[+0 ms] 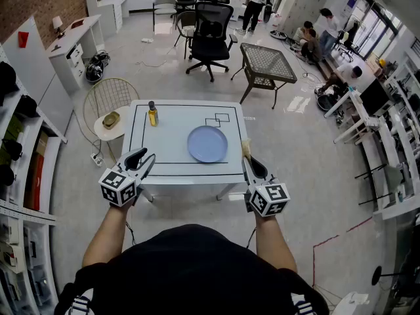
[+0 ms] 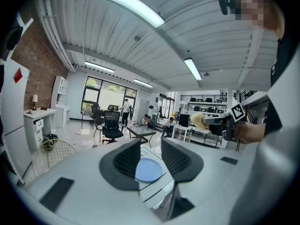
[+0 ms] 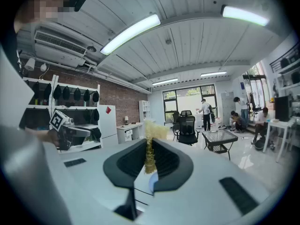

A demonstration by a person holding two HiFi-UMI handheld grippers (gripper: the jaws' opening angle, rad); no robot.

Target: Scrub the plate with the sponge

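Right claw (image 3: pixel 150 159) first: clenched on the yellow sponge (image 3: pixel 150 144), pads pressing both flat sides, frayed top poking up past the jaw tips. Hangs in the air by the near right corner of the white table (image 1: pixel 169 146), nose dipped a touch.

Over to the left claw (image 2: pixel 151 157), level with its partner and well apart from it: released, jaws spread wide, nothing between the pads. Hovers at the table's near left corner, nose dipped the same way.

And the blue plate (image 1: pixel 207 144): flat on the table, ahead of both claws and between them, ahead and to the left of the right claw, ahead and to the right of the left one. Shows straight through the left claw's open gap; peeks out as a blue sliver under the right claw's jaws. Sponge and plate well apart.

Straight ahead of the left claw, farther off than the plate, a small yellowish bottle (image 1: pixel 152 113) with a dark cap, upright near the table's far left edge. Left of that claw, off the table, a wire chair (image 1: pixel 105 96) and a little round side table (image 1: pixel 105 131). Far beyond both claws, a black office chair (image 1: pixel 210 35); beyond the right claw, a dark mesh-top table (image 1: pixel 266 63). Several people farther off on that side.
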